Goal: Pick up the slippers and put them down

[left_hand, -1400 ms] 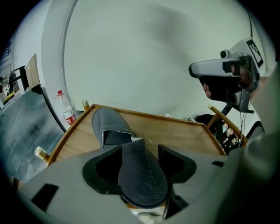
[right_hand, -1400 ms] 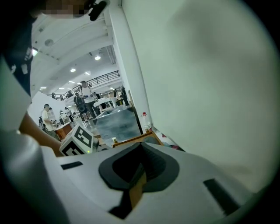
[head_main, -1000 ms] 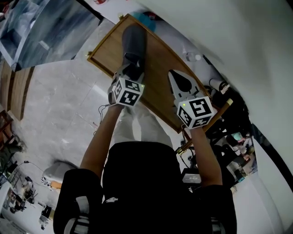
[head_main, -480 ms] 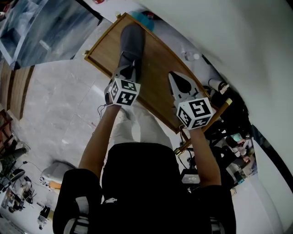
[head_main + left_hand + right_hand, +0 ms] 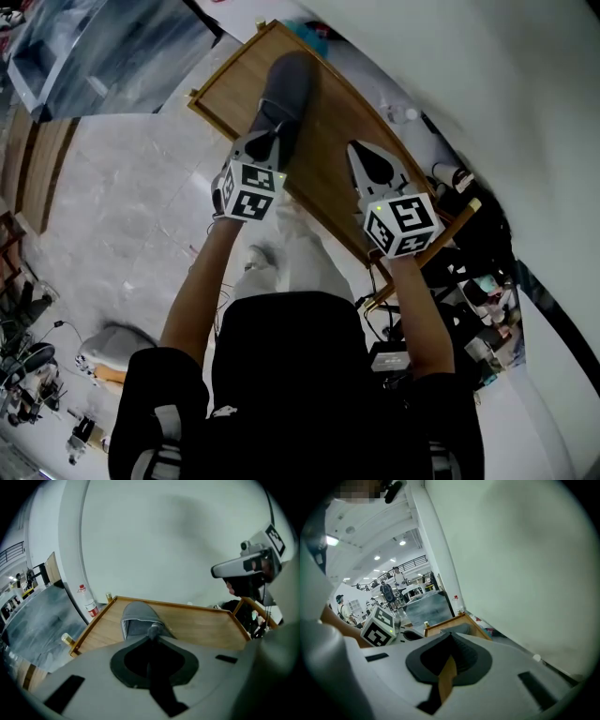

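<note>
One grey slipper (image 5: pixel 287 89) lies lengthwise on a wooden table (image 5: pixel 230 89) with a raised rim, toe towards the far wall. My left gripper (image 5: pixel 269 142) is at its heel end. In the left gripper view the jaws are closing on the slipper (image 5: pixel 137 617), and the left gripper (image 5: pixel 153 632) pinches the rim of its opening. My right gripper (image 5: pixel 356 152) hovers over the table's right part with its jaws together and nothing in them. Through the slit behind the right gripper (image 5: pixel 451 635) only wood shows. No second slipper is in view.
A white wall stands just behind the table (image 5: pixel 201 626). A red-and-white bottle (image 5: pixel 86 598) stands on the floor by the far left corner. Cluttered gear and cables (image 5: pixel 469 281) lie to the table's right. Grey marble floor (image 5: pixel 122 206) spreads to the left.
The left gripper has nipped onto the slipper's heel end and shifted slightly with it. The right gripper has stayed where it was.
</note>
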Tool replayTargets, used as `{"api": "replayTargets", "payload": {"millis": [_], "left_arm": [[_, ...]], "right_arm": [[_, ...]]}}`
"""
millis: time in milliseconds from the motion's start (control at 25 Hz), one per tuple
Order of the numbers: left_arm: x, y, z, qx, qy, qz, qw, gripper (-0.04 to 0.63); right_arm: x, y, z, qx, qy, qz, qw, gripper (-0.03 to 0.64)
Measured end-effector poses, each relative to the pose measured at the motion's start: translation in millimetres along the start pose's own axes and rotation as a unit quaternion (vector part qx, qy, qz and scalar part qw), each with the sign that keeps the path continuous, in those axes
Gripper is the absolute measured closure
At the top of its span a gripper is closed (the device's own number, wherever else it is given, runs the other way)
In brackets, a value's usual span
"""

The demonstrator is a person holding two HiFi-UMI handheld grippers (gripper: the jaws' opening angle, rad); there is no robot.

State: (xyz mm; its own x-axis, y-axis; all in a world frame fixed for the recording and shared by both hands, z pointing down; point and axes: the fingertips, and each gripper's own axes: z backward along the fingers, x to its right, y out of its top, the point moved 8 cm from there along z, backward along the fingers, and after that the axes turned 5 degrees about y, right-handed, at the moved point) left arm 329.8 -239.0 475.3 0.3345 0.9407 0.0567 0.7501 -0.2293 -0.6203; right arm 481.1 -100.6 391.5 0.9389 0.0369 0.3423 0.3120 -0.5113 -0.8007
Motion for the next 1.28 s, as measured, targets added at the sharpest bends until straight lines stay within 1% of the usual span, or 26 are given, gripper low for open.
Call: {"api": "replayTargets", "payload": {"millis": [160,320,600,840,1000,1120,1280], "left_arm": [[-5.5,-5.5,36.0,0.021,0.007,0.009,0.9997,0.575],[-12.3,-19.1,81.7,0.044,0.017,0.02,0.9987,0.575],[-11.6,-35.8,155.9,0.085,0.036,0.029,0.9953,0.575],[-13.6,-47.2,218.5,0.126,0.06,0.039,0.9894,0.575],[-13.7,-65.4,263.4,0.145,0.073,0.04,0.9859,0.575],[-21.0,-80.2,294.9,0.157,0.092,0.055,0.9818,0.576],[-27.6,-100.9,343.2,0.173,0.114,0.061,0.9763,0.575]], "right_arm": [[-24.1,4.6,3.6,0.007,0.01,0.013,1.0,0.626],[-59.2,7.9,8.0,0.014,0.019,0.029,0.999,0.626],[-112.3,14.8,28.9,0.034,0.031,0.056,0.997,0.626],[-162.5,24.1,41.0,0.053,0.046,0.088,0.994,0.626],[-201.1,24.2,51.4,0.063,0.056,0.105,0.991,0.626],[-231.3,29.9,57.0,0.072,0.068,0.124,0.987,0.626],[-275.9,35.5,67.2,0.082,0.088,0.149,0.982,0.626]]}}
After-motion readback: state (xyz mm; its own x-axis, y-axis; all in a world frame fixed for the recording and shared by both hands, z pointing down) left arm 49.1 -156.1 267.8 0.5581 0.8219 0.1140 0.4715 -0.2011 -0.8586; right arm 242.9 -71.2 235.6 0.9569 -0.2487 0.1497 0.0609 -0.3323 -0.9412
